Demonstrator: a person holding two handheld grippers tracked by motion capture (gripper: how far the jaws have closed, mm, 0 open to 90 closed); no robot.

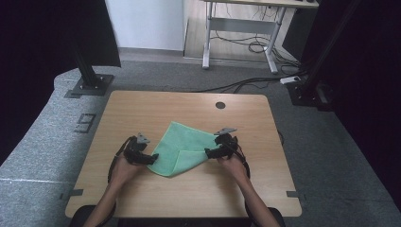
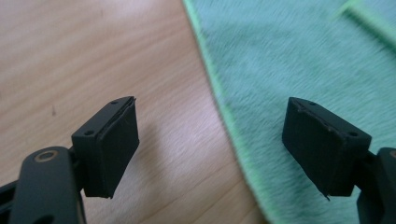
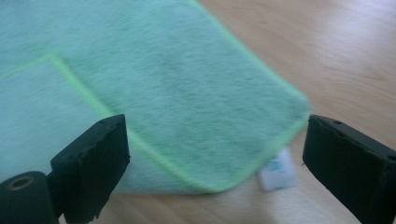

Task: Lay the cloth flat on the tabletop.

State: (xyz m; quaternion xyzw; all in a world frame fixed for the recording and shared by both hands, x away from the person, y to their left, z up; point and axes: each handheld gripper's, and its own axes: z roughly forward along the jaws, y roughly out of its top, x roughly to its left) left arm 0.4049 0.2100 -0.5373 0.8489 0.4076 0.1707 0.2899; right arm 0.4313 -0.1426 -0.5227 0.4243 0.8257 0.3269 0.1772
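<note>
Green microfibre cloth (image 1: pixel 182 146), partly folded, lies mid-table between both grippers. Left gripper (image 2: pixel 212 149) straddles its left hem, jaws spread; right gripper (image 3: pixel 215 163) straddles its right corner, likewise spread.

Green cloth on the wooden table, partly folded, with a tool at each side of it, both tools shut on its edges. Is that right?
Not quite: both tools are open. The left tool has its jaws spread across the green cloth edge in the left gripper view; the right tool is spread around a corner in the right gripper view. The rest holds.
</note>
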